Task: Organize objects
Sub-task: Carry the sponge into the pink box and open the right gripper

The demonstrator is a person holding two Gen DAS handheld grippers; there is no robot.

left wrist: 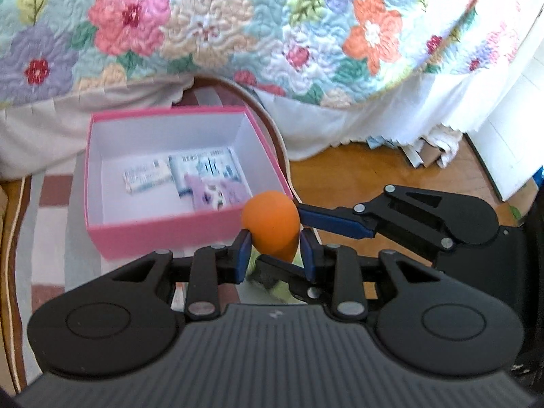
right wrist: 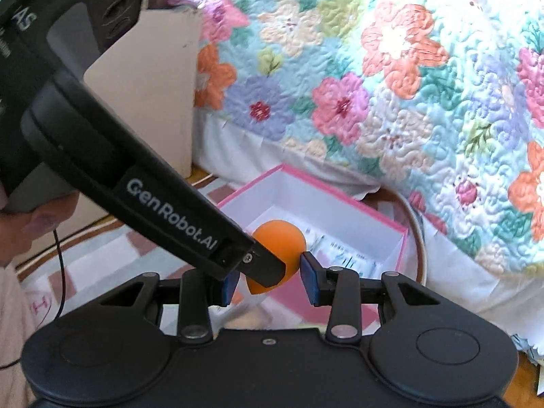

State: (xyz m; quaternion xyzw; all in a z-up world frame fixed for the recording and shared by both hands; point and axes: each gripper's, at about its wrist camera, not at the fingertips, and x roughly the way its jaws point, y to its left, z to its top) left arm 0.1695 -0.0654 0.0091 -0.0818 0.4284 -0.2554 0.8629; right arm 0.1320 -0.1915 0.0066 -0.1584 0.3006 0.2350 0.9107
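Gripping an egg-shaped orange ball (left wrist: 270,219) with the left tongs (left wrist: 275,241), nearly closed, blue pads (left wrist: 242,255) pressed on its 9 and 3 o'clock sides. Gripping the same ball with the right tongs (right wrist: 268,272) too, set only a little wider. In the right wrist view, one pad tight against the ball's 3 o'clock side, the other hidden behind the left tongs, which slant in from 10 o'clock with white lettering along the arm. In the left wrist view, reaching in from 3 o'clock, one right finger touching the ball's 2 o'clock edge, the other passing under it at 6 o'clock.

Seen over the near right corner of a pink box (left wrist: 163,234); cannot tell whether just beside that corner or above it. Open on top, white within, holding a few printed packets (left wrist: 204,170) flat on the bottom toward the 4 o'clock corner. Standing on a striped rug (left wrist: 54,187), brown-edged, over a wooden floor (left wrist: 357,176).

Behind at 12 o'clock, a bed under a floral quilt (left wrist: 238,17), white skirt hanging toward the floor. At 9 o'clock in the right wrist view, part of a hand (right wrist: 23,227) at the left tongs' handle, with a thin black cable (right wrist: 59,272) hanging below. At 11 o'clock, a beige board (right wrist: 142,102) against the bed. Slightly blurred near the box in both views.
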